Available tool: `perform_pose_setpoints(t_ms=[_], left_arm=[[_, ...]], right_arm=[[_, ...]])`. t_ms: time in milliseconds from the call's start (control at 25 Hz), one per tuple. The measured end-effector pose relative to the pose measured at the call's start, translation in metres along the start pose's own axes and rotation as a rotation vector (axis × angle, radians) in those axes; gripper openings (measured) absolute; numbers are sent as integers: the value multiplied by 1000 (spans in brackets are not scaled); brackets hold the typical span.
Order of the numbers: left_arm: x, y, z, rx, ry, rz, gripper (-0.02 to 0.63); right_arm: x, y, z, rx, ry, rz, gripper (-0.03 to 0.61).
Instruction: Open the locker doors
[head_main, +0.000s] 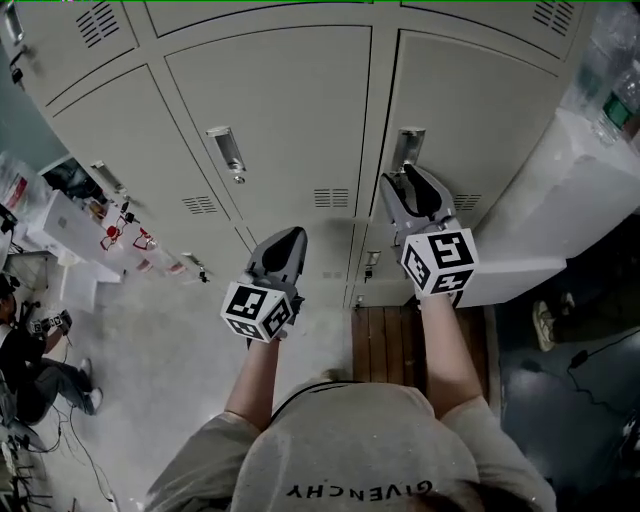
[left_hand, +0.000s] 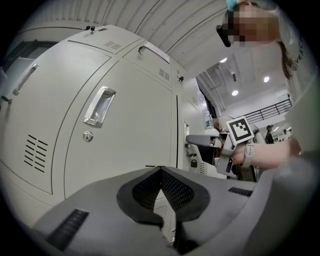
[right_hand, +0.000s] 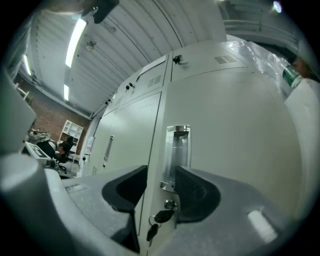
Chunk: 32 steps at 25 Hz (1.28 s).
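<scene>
Right gripper (right_hand: 161, 186), lower centre: jaws wide, straddling handle (right_hand: 178, 150) of right locker door (right_hand: 235, 130), apparently positioned to pull; door appears shut. Left gripper (left_hand: 161, 172): jaws together, empty, idle before middle door (left_hand: 125, 130)

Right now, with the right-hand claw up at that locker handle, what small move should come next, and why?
Probably ease the right gripper forward and close it on the handle. Its jaws stand apart, the handle's lower end showing between them, gripping nothing, and the locker door looks shut, a key hanging in its lock.
</scene>
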<state>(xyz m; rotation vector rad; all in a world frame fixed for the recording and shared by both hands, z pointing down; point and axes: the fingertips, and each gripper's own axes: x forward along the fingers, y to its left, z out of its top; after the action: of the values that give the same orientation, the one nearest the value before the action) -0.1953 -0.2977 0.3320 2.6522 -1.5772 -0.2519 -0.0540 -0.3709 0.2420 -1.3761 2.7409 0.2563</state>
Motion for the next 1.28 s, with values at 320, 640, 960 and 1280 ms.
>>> perform_pose_setpoints(t_ms=[320,640,960,1280], left_arm=[[-8,22,-14,-29,17,-59,-2],[-17,34,-32,-60,40,-68,-2],[-33,12,-20,-38,21,-39,-2],[-42,-39,-28,-76,21,-31,-2]], right_arm=[[26,0,-3,-29,67,-78,172],[24,0,0,-67,65,-170,164],[-14,7,5,-83,59,-202,123],[-75,13,18,-20,23,-100,120]])
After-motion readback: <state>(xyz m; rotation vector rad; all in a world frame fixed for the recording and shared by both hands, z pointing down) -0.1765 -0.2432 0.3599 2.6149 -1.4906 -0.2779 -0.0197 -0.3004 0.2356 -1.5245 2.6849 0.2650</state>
